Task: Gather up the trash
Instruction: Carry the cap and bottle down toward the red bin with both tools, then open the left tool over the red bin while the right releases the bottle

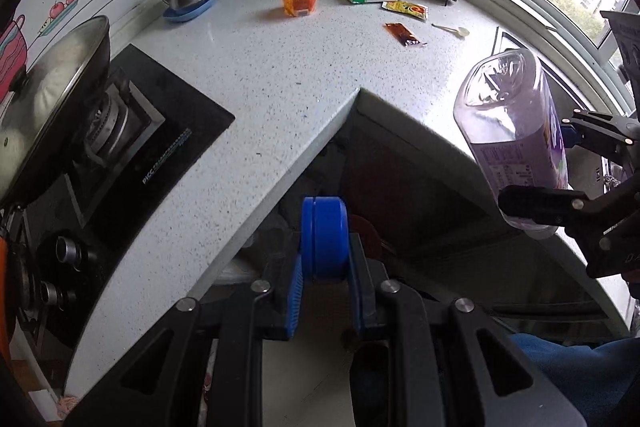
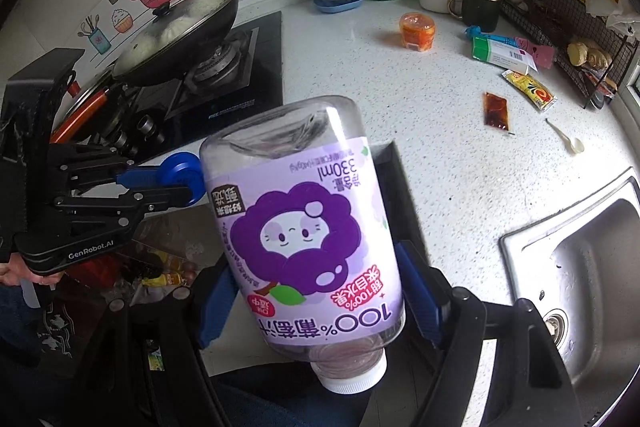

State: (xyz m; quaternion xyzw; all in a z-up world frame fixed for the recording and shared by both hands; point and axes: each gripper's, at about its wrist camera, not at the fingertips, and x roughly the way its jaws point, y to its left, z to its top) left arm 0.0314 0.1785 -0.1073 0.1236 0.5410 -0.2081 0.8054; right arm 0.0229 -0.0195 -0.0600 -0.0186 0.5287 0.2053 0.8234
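A: What is hard to make out here?

B: Below the edge of the speckled white bench (image 1: pixel 256 75) the space is dark and blurred; only vague shapes show there. The person is cut off to a hand and blue trousers at the frame edges.

A: And the left gripper (image 1: pixel 326 267)?

B: Its jaws stand narrow, pinched on a round blue plastic cap (image 1: pixel 324 239) held on edge between the blue pads, out past the bench corner.

A: The right gripper (image 2: pixel 320 291)?

B: Spread wide, clamped on a clear plastic juice bottle with a purple grape label (image 2: pixel 308 227), upside down, white cap toward the camera. It sits just beside the left gripper.

A: Other trash?

B: Well ahead of both grippers on the bench: a dark red sauce sachet (image 2: pixel 496 110), a yellow sachet (image 2: pixel 530 90), a small white plastic spoon (image 2: pixel 568 137) and an orange tub (image 2: pixel 417 31).
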